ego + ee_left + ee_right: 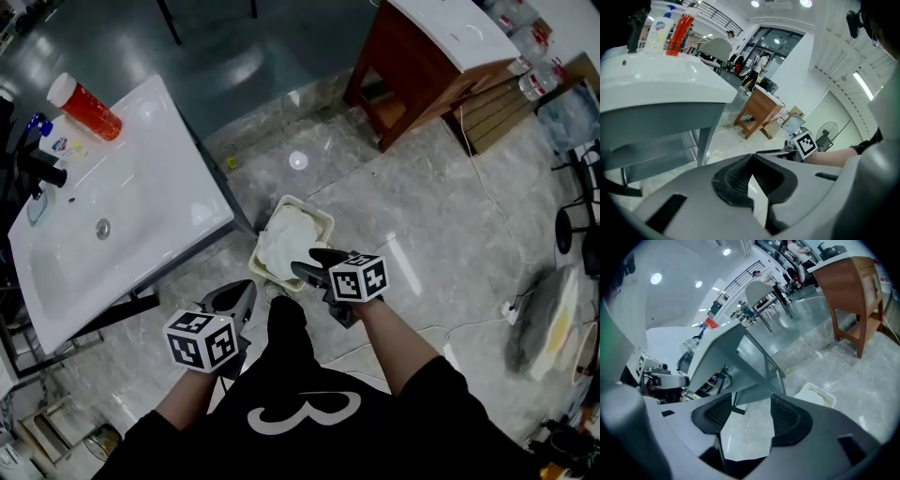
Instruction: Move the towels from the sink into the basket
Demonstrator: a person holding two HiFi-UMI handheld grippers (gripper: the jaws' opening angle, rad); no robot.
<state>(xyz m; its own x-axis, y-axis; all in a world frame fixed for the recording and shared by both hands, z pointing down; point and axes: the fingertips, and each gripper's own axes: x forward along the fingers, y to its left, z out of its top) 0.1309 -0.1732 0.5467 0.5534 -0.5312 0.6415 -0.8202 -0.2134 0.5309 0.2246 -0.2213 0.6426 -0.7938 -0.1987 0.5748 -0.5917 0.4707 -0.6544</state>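
The white sink (178, 187) stands at the left, and I see no towel in its basin. On the floor beside its front corner sits a cream basket (319, 214) with white towels (284, 240) heaped in it. My right gripper (307, 262) hovers over the basket's near edge; its jaws are open with only floor between them (749, 413). My left gripper (239, 294) hangs lower left, by the sink's corner. It is shut, its pads meeting at the tips (750, 159) with nothing held. The basket (816, 394) shows to the right of the right gripper's jaws.
A red bottle (86, 106), a white bottle (64, 145) and a black tap (42, 169) stand at the sink's back. A wooden cabinet (422, 66) is at the far right. A cable (487, 202) and clutter lie along the right edge of the tiled floor.
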